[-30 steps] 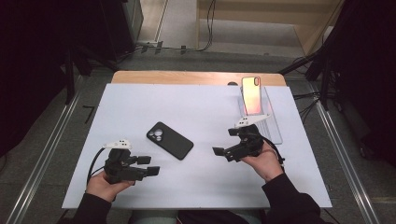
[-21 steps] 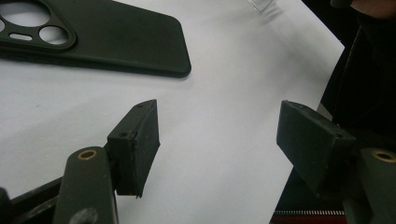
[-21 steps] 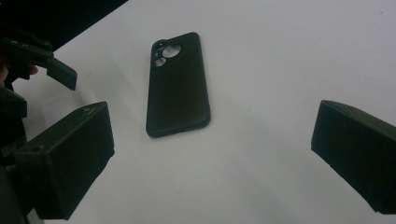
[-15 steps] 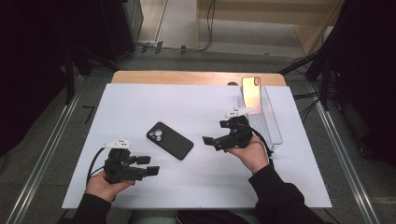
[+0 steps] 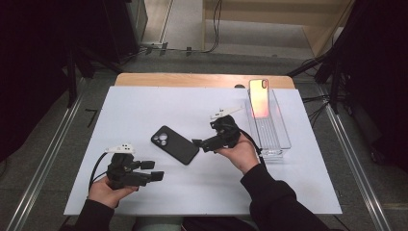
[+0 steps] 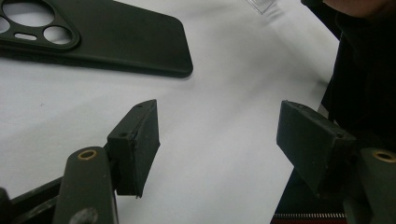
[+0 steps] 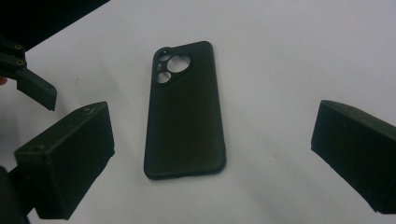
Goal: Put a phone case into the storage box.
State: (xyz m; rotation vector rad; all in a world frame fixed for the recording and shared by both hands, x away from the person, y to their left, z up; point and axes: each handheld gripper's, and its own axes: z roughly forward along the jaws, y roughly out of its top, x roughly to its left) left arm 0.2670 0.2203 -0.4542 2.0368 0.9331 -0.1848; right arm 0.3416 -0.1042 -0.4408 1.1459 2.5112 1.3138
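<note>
Because the black phone case (image 5: pixel 174 144) lies flat and face-down in the middle of the white table (image 5: pixel 144 103), with its camera cut-outs turned toward the far left, we have free access to its short near end from the right. We bring the right gripper (image 5: pixel 198 143) in low and level along the table, just beside that end but not touching it; its jaws stand spread wide with nothing between them, and in the right gripper view the case (image 7: pixel 184 109) sits squarely between the two pads. We keep the left gripper (image 5: pixel 156 171) parked near the front edge, well apart from the case, jaws likewise spread and empty, so it does not obstruct the approach. We note a phone (image 5: pixel 259 97) leaning upright in the clear tray (image 5: pixel 279 139) at the right, probably the item the case is meant for
</note>
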